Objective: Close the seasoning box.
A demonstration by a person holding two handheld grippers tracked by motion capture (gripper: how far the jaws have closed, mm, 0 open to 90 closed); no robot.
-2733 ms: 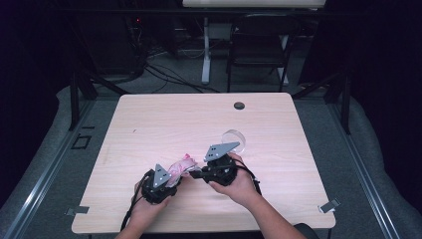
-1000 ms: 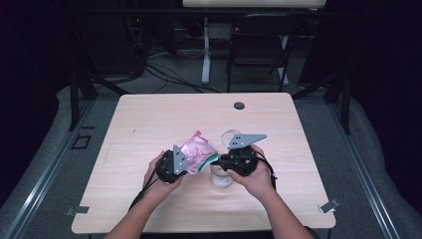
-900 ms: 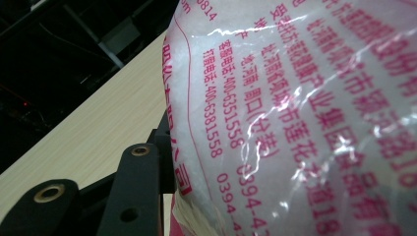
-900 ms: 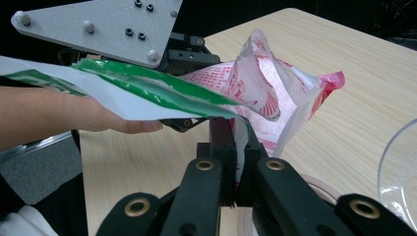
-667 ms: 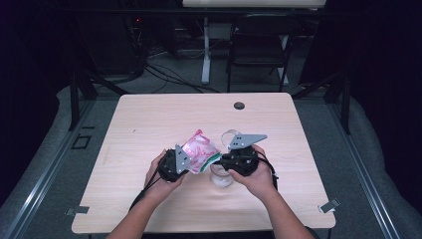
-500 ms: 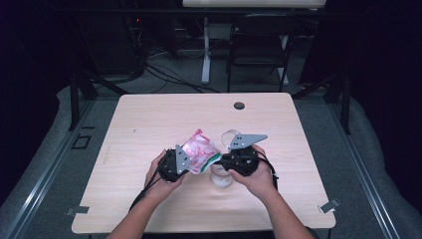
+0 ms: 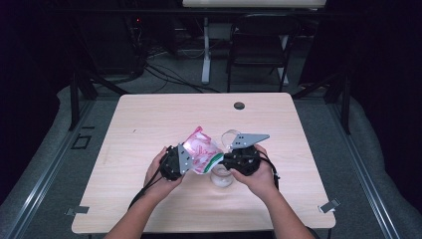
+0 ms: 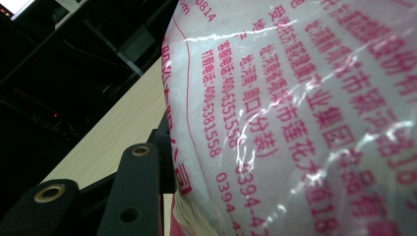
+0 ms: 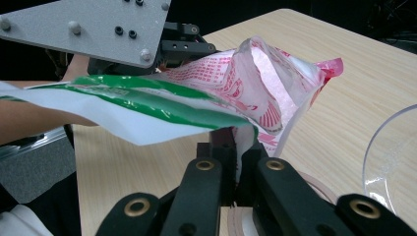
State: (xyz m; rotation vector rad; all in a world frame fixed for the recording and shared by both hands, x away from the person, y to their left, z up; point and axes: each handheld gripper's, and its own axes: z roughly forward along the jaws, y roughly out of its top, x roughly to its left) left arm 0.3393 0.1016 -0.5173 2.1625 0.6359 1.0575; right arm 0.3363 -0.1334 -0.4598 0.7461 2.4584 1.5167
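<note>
A pink-and-white printed plastic bag of white grains hangs above the table between both grippers. My left gripper is shut on the bag's body; in the left gripper view one black finger presses the bag from the left, and the other finger is hidden behind it. My right gripper is shut on the bag's green-striped top edge. In the right gripper view its jaws pinch that edge, with the bag bulging behind.
A small clear cup stands on the table just under the bag's mouth. A clear bowl sits behind the right gripper, its rim showing at the right. A black grommet marks the far table edge.
Since the earliest frame both hands have raised the bag and carried it away from the front edge to above the clear cup. Over the last second nothing has visibly moved.
</note>
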